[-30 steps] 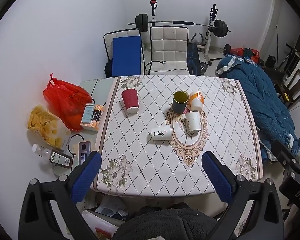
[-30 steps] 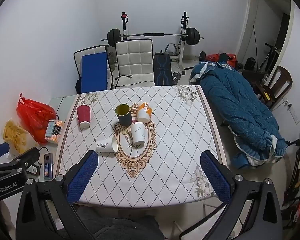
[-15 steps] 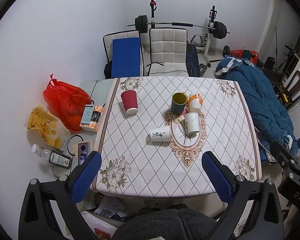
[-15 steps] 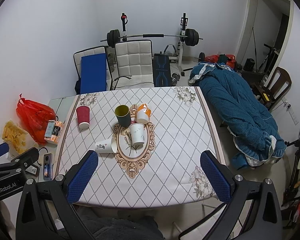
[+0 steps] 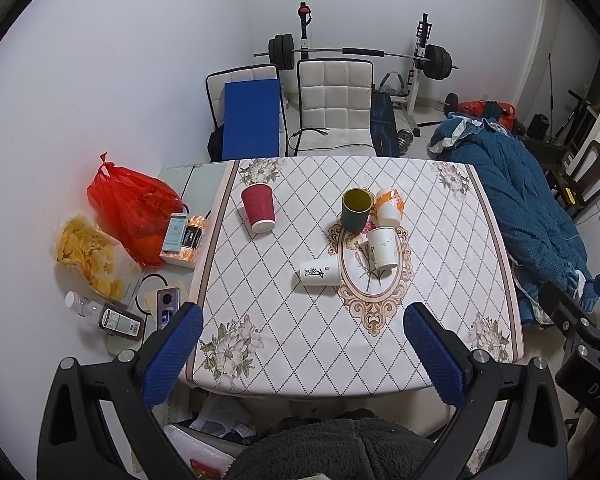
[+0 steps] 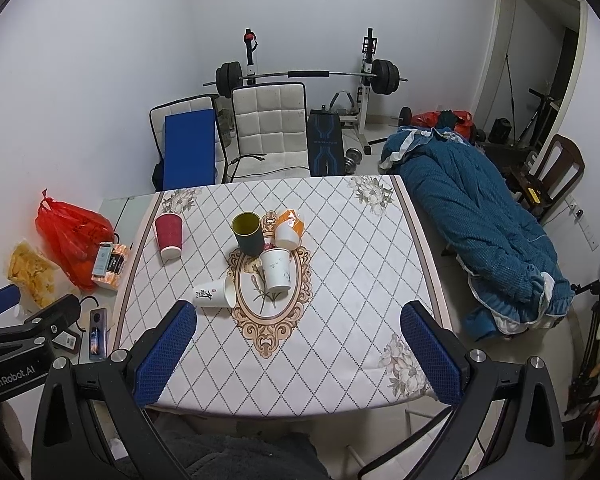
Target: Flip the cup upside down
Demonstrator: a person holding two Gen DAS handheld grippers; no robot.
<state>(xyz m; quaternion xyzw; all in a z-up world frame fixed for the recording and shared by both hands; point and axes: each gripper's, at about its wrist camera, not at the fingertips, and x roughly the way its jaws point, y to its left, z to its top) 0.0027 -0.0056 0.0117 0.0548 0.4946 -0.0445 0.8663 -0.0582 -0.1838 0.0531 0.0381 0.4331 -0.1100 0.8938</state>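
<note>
On the table [image 5: 440, 344] we find the upright mug [image 5: 356, 210] near the middle; left of it a cup [image 5: 258, 213], right another [image 5: 389, 205], and before it two more [image 5: 383, 248].

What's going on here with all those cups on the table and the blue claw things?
A person holds two handheld grippers above a table; the job is turning a cup upside down. The left gripper and right gripper both hang open and empty, touching nothing. The red cup is already upside down, the dark green cup stands mouth up, and a white cup with red writing lies on its side.
</note>
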